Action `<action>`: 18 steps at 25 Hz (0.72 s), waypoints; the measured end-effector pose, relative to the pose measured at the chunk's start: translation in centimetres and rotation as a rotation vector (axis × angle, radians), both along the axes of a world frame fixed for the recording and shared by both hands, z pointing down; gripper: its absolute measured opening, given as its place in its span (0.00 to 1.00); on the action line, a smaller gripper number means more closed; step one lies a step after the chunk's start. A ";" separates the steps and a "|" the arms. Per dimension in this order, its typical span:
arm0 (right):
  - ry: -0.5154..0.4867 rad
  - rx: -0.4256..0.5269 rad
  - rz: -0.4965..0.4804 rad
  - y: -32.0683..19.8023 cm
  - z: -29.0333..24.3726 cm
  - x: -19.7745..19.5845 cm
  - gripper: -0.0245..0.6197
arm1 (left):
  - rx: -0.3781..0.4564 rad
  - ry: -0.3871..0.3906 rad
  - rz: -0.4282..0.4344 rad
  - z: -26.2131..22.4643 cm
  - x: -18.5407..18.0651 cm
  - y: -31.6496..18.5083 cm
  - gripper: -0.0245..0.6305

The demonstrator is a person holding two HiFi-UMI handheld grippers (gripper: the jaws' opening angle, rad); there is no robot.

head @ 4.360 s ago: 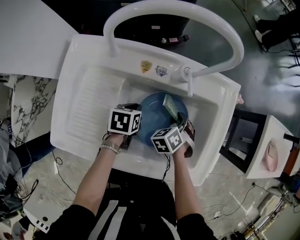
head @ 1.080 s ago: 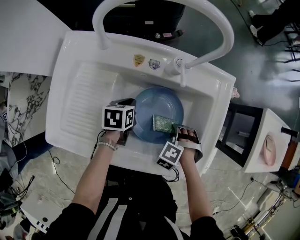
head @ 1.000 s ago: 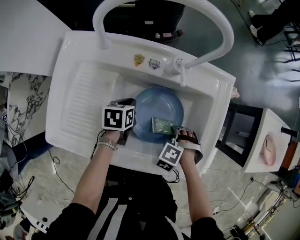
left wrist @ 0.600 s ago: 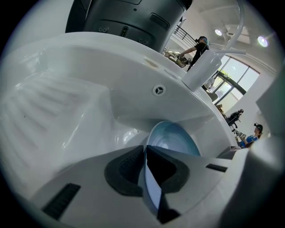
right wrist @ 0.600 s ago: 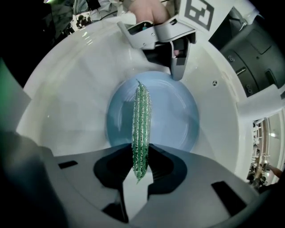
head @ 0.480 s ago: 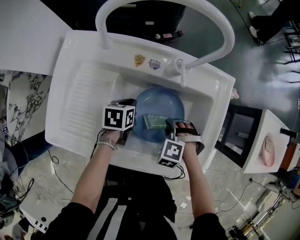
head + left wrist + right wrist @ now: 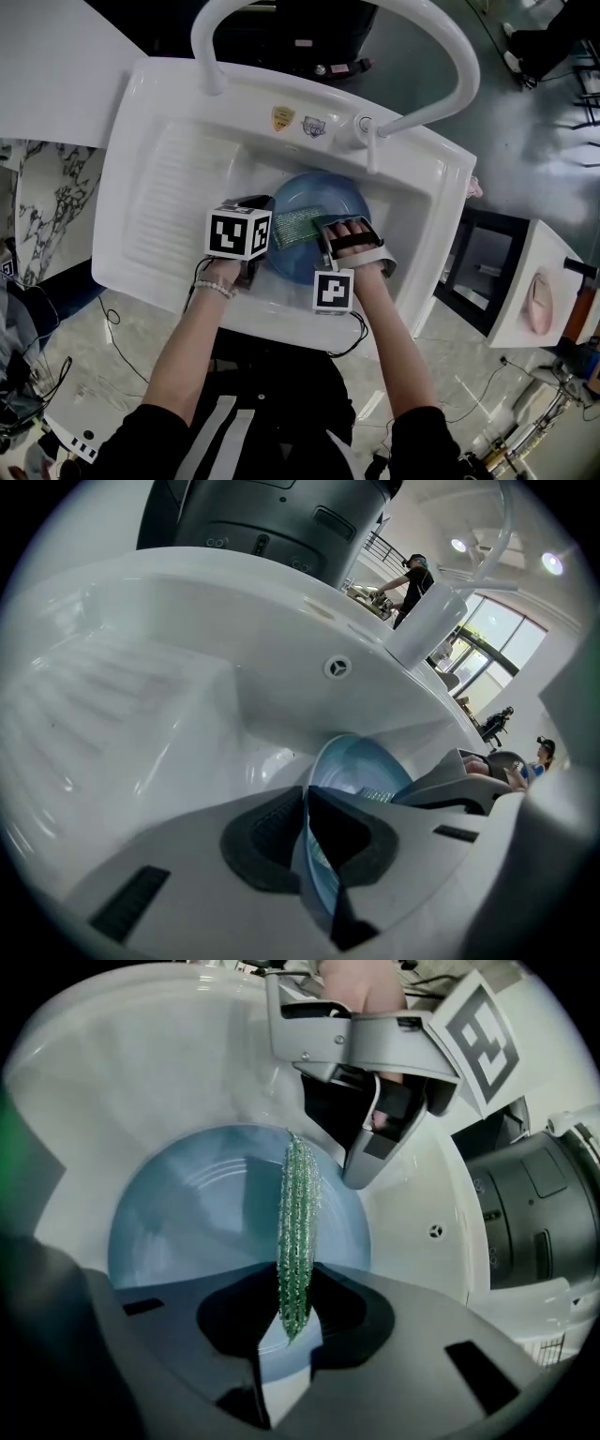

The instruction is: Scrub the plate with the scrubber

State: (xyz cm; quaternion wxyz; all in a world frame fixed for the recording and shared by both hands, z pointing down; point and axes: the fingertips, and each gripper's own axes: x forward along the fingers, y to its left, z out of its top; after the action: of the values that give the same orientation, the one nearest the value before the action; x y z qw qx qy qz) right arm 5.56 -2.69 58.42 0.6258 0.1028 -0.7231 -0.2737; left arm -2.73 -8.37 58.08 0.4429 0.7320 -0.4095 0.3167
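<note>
- The right hand-held gripper has its jaws clamped on one end of the green scrubber. The rest of the scrubber reaches out from the jaws over the plate.
- The left hand-held gripper has its jaws nearly together, pinching the rim of the blue plate between its pads. This steadies the plate on its left side.
- In the head view the scrubber lies on the left part of the plate, just beside the left hand-held gripper's marker cube.
- The plate sits in the basin of the white sink, below the tap. No water runs from the tap.
- Judging by this, the scrubbing is under way: the plate is held and the scrubber is on its face.
- The plate's face looks smooth and even, with no suds or dirt visible, so how much has been scrubbed cannot be told.
- What seems left is to cover the rest of the face, including the far and right parts, then put the scrubber down and let go of the plate.
</note>
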 end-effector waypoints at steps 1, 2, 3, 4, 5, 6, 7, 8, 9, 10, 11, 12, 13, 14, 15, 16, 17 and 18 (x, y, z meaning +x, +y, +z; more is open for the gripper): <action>-0.006 -0.002 -0.018 0.4 0.0 -0.2 0.18 | 0.000 -0.003 -0.001 0.1 -0.1 0.0 0.07; -0.018 0.003 -0.032 0.7 -0.2 -0.5 0.18 | -0.001 -0.004 -0.003 0.1 -0.2 0.0 0.07; -0.027 0.009 -0.045 1.0 -0.3 -0.7 0.18 | -0.003 -0.004 -0.006 0.1 -0.3 0.0 0.07; -0.035 0.004 -0.057 1.5 -0.4 -0.8 0.18 | -0.004 -0.004 -0.009 0.2 -0.4 0.1 0.07; -0.039 -0.013 -0.069 2.1 -0.3 -0.9 0.18 | -0.005 -0.004 -0.012 0.2 -0.5 0.1 0.07; -0.032 -0.031 -0.085 2.8 -0.2 -0.9 0.18 | -0.006 -0.006 -0.015 0.2 -0.6 0.1 0.07; -0.012 -0.047 -0.106 3.5 -0.1 -0.6 0.18 | -0.007 -0.006 -0.017 0.3 -0.6 0.1 0.07; 0.014 -0.065 -0.125 4.2 0.0 -0.2 0.18 | -0.007 -0.007 -0.018 0.3 -0.7 0.1 0.07; 0.030 -0.083 -0.134 4.7 0.1 0.1 0.18 | -0.008 -0.007 -0.019 0.3 -0.8 0.1 0.07; 0.040 -0.104 -0.136 5.2 0.1 0.4 0.18 | -0.008 -0.006 -0.020 0.3 -0.8 0.1 0.07; 0.059 -0.135 -0.136 5.8 0.2 0.9 0.18 | -0.009 -0.005 -0.020 0.2 -0.8 0.1 0.07; 0.081 -0.170 -0.137 6.4 0.3 1.5 0.18 | -0.009 -0.006 -0.021 0.2 -0.8 0.1 0.07; 0.100 -0.201 -0.139 7.0 0.4 1.9 0.18 | -0.009 -0.006 -0.021 0.2 -0.8 0.1 0.07; 0.117 -0.228 -0.143 7.4 0.4 2.3 0.18 | -0.009 -0.007 -0.022 0.2 -0.8 0.1 0.07; 0.131 -0.255 -0.148 7.9 0.4 2.7 0.18 | -0.008 -0.008 -0.023 0.1 -0.8 0.1 0.07; 0.144 -0.283 -0.150 8.4 0.5 3.0 0.18 | -0.007 -0.008 -0.024 0.1 -0.8 0.1 0.07; 0.154 -0.314 -0.150 8.9 0.5 3.3 0.18 | -0.006 -0.009 -0.025 0.1 -0.8 0.1 0.07; 0.162 -0.346 -0.144 9.4 0.5 3.6 0.18 | -0.005 -0.009 -0.024 0.1 -0.8 0.0 0.07</action>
State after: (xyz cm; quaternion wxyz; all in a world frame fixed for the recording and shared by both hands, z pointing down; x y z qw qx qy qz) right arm 9.20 6.70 58.91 0.6689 -0.0806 -0.7123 -0.1966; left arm -3.54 -8.32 58.21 0.4466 0.7243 -0.4198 0.3157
